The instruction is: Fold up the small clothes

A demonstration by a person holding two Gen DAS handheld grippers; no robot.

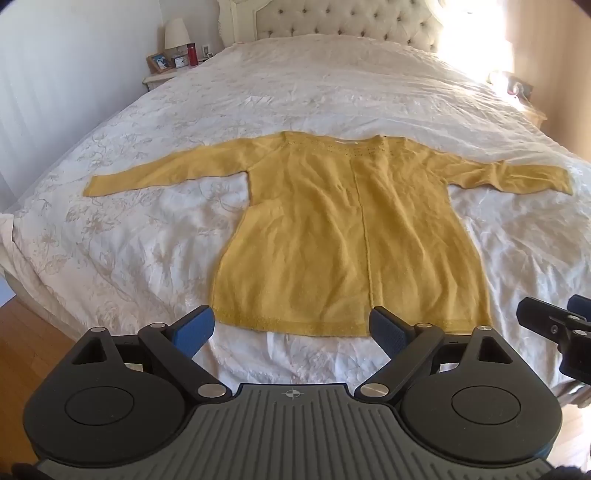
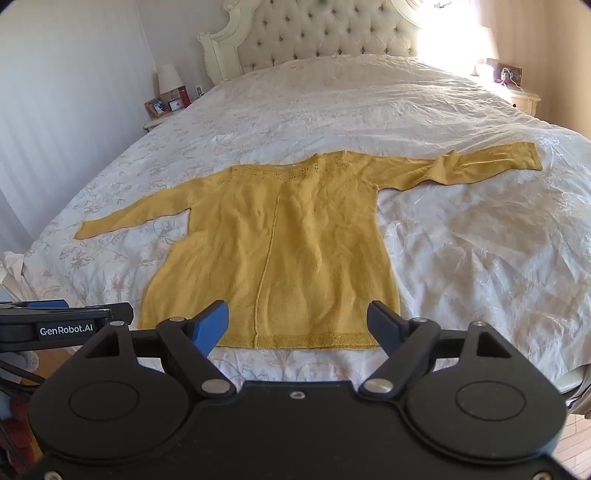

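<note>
Both wrist cameras look down-forward from the bed's foot — sharing the spread yellow sweater (image 1: 351, 236) (image 2: 273, 251) and tufted headboard (image 1: 343, 22) (image 2: 325, 33).

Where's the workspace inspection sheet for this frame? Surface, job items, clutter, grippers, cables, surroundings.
Surface: bed with a wrinkled white floral cover, sunlit at the far right.
Job's things: yellow sweater lying flat, both sleeves spread out, hem nearest the grippers, unfolded.
Clutter: nothing seen on the bed besides the sweater.
Grippers: left gripper open, hovering short of the hem, holding nothing; right gripper open over the hem, holding nothing.
Cables: dark cables at the left edge of the right wrist view, off the bed.
Surroundings: tufted headboard; nightstand with lamp, photo frame, small clock and red bottle; wooden floor.
</note>
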